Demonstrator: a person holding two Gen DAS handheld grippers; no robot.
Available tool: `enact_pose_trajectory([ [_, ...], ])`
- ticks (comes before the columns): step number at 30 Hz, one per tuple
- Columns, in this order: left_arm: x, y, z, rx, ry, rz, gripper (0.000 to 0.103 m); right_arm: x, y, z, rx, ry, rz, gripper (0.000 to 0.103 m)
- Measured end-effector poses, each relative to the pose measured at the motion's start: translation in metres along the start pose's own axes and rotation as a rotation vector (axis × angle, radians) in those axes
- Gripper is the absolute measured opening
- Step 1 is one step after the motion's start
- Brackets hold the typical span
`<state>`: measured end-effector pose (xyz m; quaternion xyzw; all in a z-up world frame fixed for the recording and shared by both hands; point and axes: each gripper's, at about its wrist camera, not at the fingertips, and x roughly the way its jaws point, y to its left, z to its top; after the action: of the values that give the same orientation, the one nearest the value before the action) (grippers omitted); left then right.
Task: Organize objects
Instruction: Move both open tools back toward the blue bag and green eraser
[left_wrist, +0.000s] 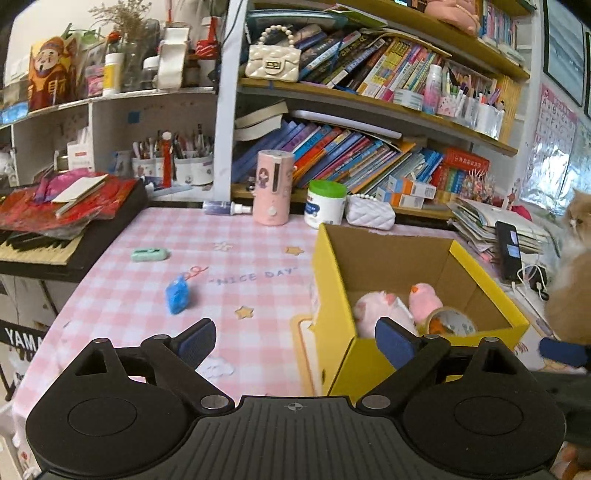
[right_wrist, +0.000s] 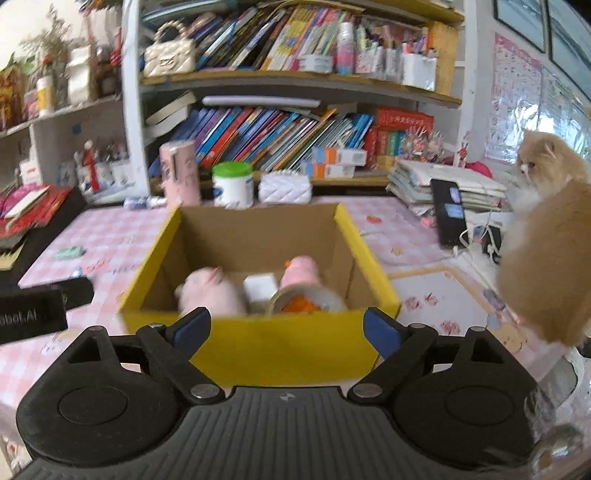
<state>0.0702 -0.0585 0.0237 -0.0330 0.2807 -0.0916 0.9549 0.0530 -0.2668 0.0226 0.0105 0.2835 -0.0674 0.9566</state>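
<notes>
A yellow cardboard box (left_wrist: 334, 280) stands open on the pink checked tablecloth (left_wrist: 147, 295). Inside it lie two pink plush toys (left_wrist: 376, 308), a tape roll (left_wrist: 452, 321) and a white block (right_wrist: 260, 286). A blue packet (left_wrist: 178, 294) and a mint green object (left_wrist: 149, 254) lie on the cloth to the box's left. My left gripper (left_wrist: 295, 341) is open and empty, hovering near the box's front left corner. My right gripper (right_wrist: 286, 330) is open and empty in front of the box (right_wrist: 258, 343).
A fluffy cat (right_wrist: 546, 236) sits on the table's right side beside a phone (right_wrist: 448, 212) with cables. A pink cylinder (left_wrist: 272, 186), a white jar (left_wrist: 325, 203) and a white quilted pouch (left_wrist: 369, 212) line the back. A keyboard (left_wrist: 44, 251) stands left. Bookshelves rise behind.
</notes>
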Motion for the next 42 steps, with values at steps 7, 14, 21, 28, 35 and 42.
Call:
enact_pose_trajectory([
  [7, -0.029, 0.028, -0.016, 0.036, 0.032, -0.015, 0.095, -0.018, 0.053, -0.025, -0.057, 0.086, 0.091, 0.092],
  [14, -0.054, 0.060, -0.028, 0.044, 0.043, 0.015, 0.095, -0.036, 0.098, -0.039, -0.081, 0.105, 0.160, 0.093],
  [21, -0.074, 0.091, -0.035, 0.031, 0.036, 0.054, 0.096, -0.050, 0.134, -0.047, -0.105, 0.096, 0.209, 0.093],
  [28, -0.088, 0.122, -0.038, -0.007, 0.023, 0.093, 0.096, -0.061, 0.168, -0.048, -0.143, 0.079, 0.259, 0.094],
  [35, -0.085, 0.137, -0.038, -0.031, 0.038, 0.108, 0.096, -0.061, 0.192, -0.048, -0.177, 0.081, 0.293, 0.094],
  [42, -0.068, 0.149, -0.037, -0.057, 0.064, 0.121, 0.096, -0.045, 0.203, -0.046, -0.186, 0.107, 0.309, 0.094],
])
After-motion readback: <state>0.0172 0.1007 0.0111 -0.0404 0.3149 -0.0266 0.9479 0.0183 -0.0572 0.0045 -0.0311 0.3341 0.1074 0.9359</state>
